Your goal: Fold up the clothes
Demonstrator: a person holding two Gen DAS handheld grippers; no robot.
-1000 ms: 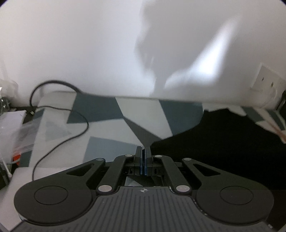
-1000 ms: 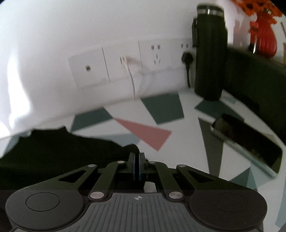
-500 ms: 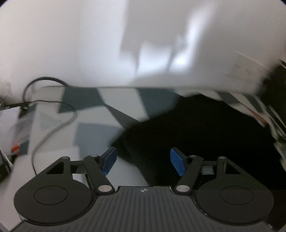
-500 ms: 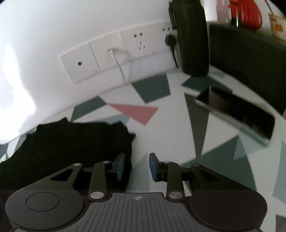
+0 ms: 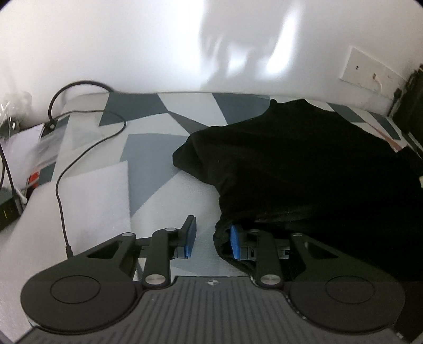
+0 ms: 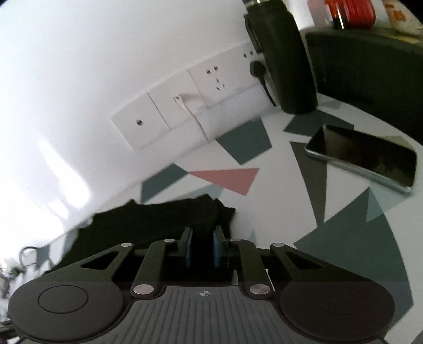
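The black cloth (image 5: 304, 169) lies on the worktop (image 5: 169, 198), ahead and right of the left tongs (image 5: 211, 235), which stand open at its edge. The right tongs (image 6: 202, 244) are part open around a fold. Next step, I judge: close both and lift.

One black garment (image 5: 304, 169) on one patterned table (image 5: 158, 158). Two grippers: the left gripper (image 5: 211, 238) and the right gripper (image 6: 202, 247), two blue pads each. One black cable (image 5: 87, 143) on the left. One white foam sheet (image 5: 95, 201). One phone (image 6: 362, 156). One dark bottle (image 6: 285, 58). One row of four wall sockets (image 6: 190, 105), with one white plug (image 6: 182, 102) and one black plug (image 6: 257, 68). One red item (image 6: 351, 12), too cropped to identify.
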